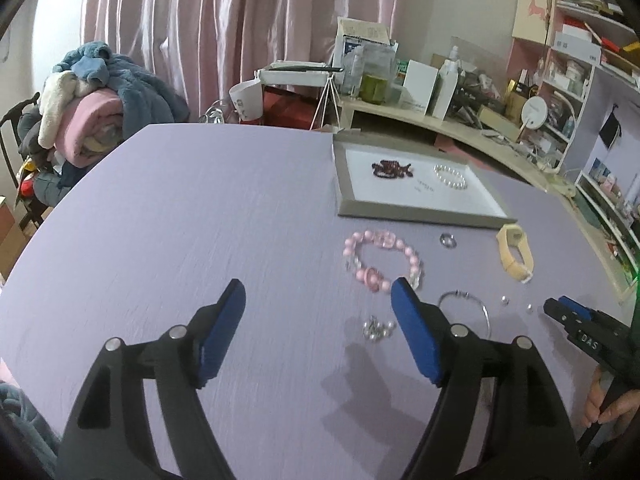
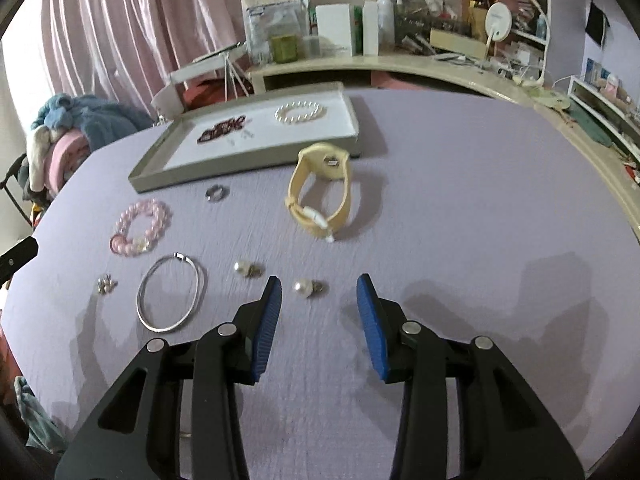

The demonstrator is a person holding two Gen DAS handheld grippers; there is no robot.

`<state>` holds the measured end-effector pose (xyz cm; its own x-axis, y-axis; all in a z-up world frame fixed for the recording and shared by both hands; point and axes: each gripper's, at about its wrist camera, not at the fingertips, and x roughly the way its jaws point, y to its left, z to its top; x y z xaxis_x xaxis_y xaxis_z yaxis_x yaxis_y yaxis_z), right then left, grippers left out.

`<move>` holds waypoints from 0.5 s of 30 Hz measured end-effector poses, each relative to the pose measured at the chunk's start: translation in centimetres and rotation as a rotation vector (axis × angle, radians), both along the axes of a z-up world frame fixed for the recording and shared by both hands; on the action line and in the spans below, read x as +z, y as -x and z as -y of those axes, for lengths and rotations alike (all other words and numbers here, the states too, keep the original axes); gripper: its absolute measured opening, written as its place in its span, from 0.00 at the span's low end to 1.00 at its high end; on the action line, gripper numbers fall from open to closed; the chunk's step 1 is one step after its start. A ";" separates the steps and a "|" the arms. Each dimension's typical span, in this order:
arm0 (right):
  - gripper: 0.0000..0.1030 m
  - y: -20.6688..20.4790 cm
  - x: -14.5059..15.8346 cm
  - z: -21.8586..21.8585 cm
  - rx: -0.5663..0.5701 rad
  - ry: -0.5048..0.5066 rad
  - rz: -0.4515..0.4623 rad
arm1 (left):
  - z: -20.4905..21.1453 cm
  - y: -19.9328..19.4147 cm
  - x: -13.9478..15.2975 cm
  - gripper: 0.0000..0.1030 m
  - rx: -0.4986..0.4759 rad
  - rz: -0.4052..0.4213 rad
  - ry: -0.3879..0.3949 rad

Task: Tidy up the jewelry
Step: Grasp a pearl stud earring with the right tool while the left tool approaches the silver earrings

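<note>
A grey tray (image 1: 416, 214) (image 2: 152, 178) with a white floor holds a dark red bracelet (image 1: 391, 169) (image 2: 222, 127) and a pearl bracelet (image 1: 451, 176) (image 2: 299, 113). On the purple table in front of it lie a pink bead bracelet (image 1: 382, 260) (image 2: 141, 227), a ring (image 1: 447, 240) (image 2: 216, 193), a yellow watch (image 1: 515, 251) (image 2: 322, 192), a silver bangle (image 1: 466, 308) (image 2: 172, 292), small silver earrings (image 1: 375, 329) (image 2: 105, 286) and two pearl earrings (image 2: 247, 268) (image 2: 306, 288). My left gripper (image 1: 318, 292) is open over bare table, empty. My right gripper (image 2: 319, 288) is open, with one pearl earring just beyond its tips.
A cluttered cream shelf (image 2: 400, 66) curves behind the table, with boxes and bottles on it. A chair piled with blankets (image 1: 92, 100) stands at the left. Pink curtains (image 1: 224, 28) hang at the back. The right gripper's tip (image 1: 560, 308) shows in the left wrist view.
</note>
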<state>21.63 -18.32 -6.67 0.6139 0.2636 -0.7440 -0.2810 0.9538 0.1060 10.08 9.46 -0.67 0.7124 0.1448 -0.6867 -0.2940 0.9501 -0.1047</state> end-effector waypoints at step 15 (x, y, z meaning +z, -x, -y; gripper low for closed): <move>0.27 -0.5 -2.1 -1.5 0.025 0.029 -0.040 | 1.0 0.8 -0.9 0.74 -0.027 -0.035 -0.026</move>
<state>22.12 -16.78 -8.73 0.5768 0.2563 -0.7756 -0.3007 0.9494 0.0902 9.23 8.49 -1.58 0.6920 0.1443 -0.7073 -0.2717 0.9598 -0.0700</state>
